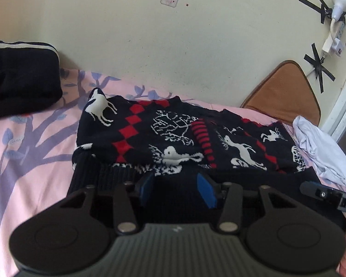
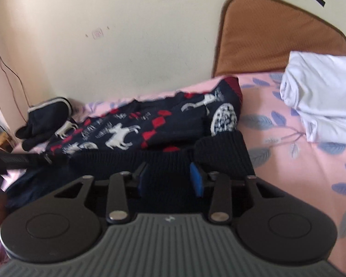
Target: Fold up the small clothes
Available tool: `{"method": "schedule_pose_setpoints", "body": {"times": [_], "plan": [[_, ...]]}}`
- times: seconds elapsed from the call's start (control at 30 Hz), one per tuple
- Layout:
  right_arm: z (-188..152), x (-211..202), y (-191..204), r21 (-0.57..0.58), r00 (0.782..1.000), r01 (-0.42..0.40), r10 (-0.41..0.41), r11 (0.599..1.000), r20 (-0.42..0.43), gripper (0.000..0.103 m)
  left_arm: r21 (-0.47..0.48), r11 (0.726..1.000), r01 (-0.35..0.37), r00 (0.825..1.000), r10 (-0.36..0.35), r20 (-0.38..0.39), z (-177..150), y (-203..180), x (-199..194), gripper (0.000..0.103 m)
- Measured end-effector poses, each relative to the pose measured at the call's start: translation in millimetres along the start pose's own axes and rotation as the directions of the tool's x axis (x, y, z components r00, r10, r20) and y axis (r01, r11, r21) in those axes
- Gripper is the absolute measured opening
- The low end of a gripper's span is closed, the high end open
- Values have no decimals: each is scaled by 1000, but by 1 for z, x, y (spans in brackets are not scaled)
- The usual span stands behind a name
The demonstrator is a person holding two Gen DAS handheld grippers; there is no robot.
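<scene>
Across the middle of the left wrist view a dark navy knitted sweater (image 1: 184, 136) with white deer and red diamonds lies spread on a bed covered by a pink sheet (image 1: 34, 138) printed with a purple tree and blue leaves. Low in that frame the left gripper (image 1: 176, 188) sits over the sweater's ribbed hem, its blue-padded fingers (image 1: 205, 190) standing apart with the dark knit lying in the gap between them, the pads not pressing on it. At the upper left of the frame a folded black garment with white stripes (image 1: 23, 78) rests on the sheet against the cream wall (image 1: 173, 34); at the right edge lies a crumpled pale white cloth (image 1: 320, 147), and behind it a brown cushion (image 1: 286, 92) leans on the wall. A white lamp (image 1: 339, 2) is fixed high on the wall at the upper right with strips of black tape. In the right wrist view, slightly blurred, the right gripper (image 2: 170, 179) is low in the centre, over the same ribbed hem, near a cuff at the sweater's right end; its fingers (image 2: 196, 180) also stand apart, with knit between them but not clamped. Part of the left gripper shows as a dark bar at the left edge of this frame
</scene>
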State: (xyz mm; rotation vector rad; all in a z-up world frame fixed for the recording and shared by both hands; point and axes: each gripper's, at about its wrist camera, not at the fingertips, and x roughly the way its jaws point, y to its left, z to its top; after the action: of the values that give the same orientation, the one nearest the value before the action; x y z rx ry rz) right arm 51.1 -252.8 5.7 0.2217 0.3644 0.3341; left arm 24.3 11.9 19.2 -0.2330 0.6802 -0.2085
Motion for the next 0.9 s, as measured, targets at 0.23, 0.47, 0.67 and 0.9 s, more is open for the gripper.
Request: {"method": "schedule_pose_setpoints", "body": {"times": [0.23,0.47,0.67,0.9], "plan": [[-1,3,6,-20,1000,2,-2,1000,-5,68,15,1000,13,1000,-13,1,0,0,0,51],[-2,5,6,-27,1000,4,-4,1000,-7,70,22,1000,15,1000,-15,-2,0,-2,1,53],[-2,5,7,-27,1000,5,-5,1000,-5,70,23,999,22,1000,-22,-3,0,-2,1,56],[-2,5,7,-28,1000,5,-6,1000,-5,71,29,999,28,1000,-28,-7,0,-3,2,59]]}}
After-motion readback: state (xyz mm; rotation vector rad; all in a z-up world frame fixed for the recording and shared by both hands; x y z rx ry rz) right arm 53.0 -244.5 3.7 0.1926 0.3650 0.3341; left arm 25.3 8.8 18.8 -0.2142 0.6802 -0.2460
